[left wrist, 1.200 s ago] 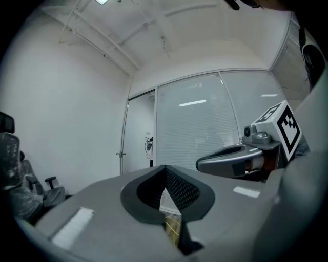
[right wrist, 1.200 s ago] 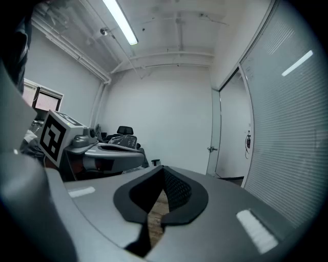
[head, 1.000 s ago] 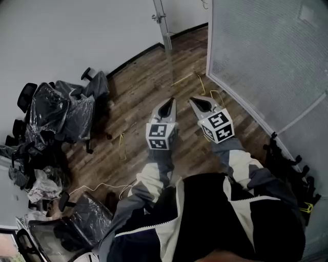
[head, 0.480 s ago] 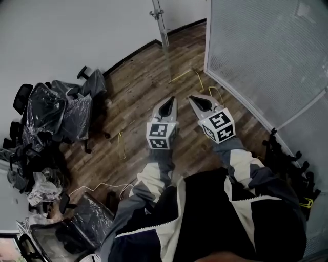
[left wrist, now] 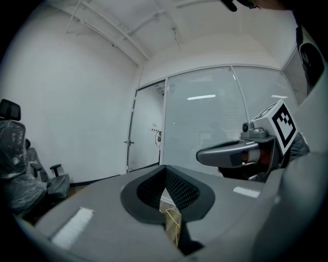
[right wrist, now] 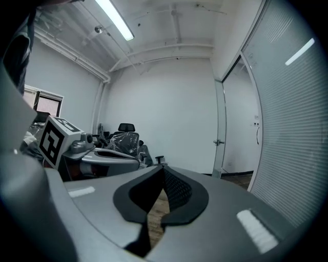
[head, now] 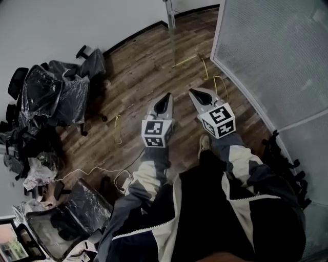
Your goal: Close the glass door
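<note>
The glass door (head: 170,13) stands ajar at the far end of the wooden floor, only its metal edge showing at the head view's top. In the left gripper view the door (left wrist: 146,130) shows far ahead with a small handle (left wrist: 130,143). In the right gripper view the door (right wrist: 220,133) appears edge-on. My left gripper (head: 166,97) and right gripper (head: 192,92) hang side by side in the air, well short of the door. Both are shut with nothing in them, tips together in the left gripper (left wrist: 165,169) and the right gripper (right wrist: 163,168).
A frosted glass wall (head: 271,56) runs along the right. Plastic-wrapped office chairs (head: 56,97) crowd the left, with another chair (head: 66,220) at the bottom left. Yellow cables (head: 205,66) and a white cable (head: 92,171) lie on the floor. Black gear (head: 287,158) sits by the wall.
Both grippers have sunk slightly and moved forward together. The door edge has slid toward the top of the head view, and a shoe has appeared under the right gripper.
</note>
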A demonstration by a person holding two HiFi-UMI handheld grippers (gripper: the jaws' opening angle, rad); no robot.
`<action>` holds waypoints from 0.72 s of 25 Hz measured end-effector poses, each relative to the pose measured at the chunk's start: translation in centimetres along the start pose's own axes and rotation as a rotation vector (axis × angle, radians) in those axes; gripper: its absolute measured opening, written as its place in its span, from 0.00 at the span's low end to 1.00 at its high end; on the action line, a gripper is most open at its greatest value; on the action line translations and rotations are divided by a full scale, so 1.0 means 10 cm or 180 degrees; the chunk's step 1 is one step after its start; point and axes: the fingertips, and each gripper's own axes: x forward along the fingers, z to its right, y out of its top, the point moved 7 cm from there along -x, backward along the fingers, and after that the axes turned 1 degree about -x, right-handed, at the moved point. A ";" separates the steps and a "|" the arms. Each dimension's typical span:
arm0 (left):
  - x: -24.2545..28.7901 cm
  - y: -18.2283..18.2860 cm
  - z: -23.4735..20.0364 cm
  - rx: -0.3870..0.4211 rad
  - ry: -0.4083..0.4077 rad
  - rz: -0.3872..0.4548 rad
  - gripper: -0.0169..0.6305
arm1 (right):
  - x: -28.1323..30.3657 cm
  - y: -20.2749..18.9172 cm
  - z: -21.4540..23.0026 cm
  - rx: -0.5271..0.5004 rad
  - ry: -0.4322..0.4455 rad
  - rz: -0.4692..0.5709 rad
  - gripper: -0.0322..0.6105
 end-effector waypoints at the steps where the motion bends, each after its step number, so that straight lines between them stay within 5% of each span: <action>1: 0.05 0.00 -0.03 0.0001 0.0042 -0.0012 0.04 | 0.07 0.00 0.05 0.0009 0.0046 0.0002 0.06; 18: 1.69 0.25 -0.75 0.0144 0.0657 -0.0206 0.04 | 1.41 0.14 1.58 -0.0049 0.0631 0.0086 0.06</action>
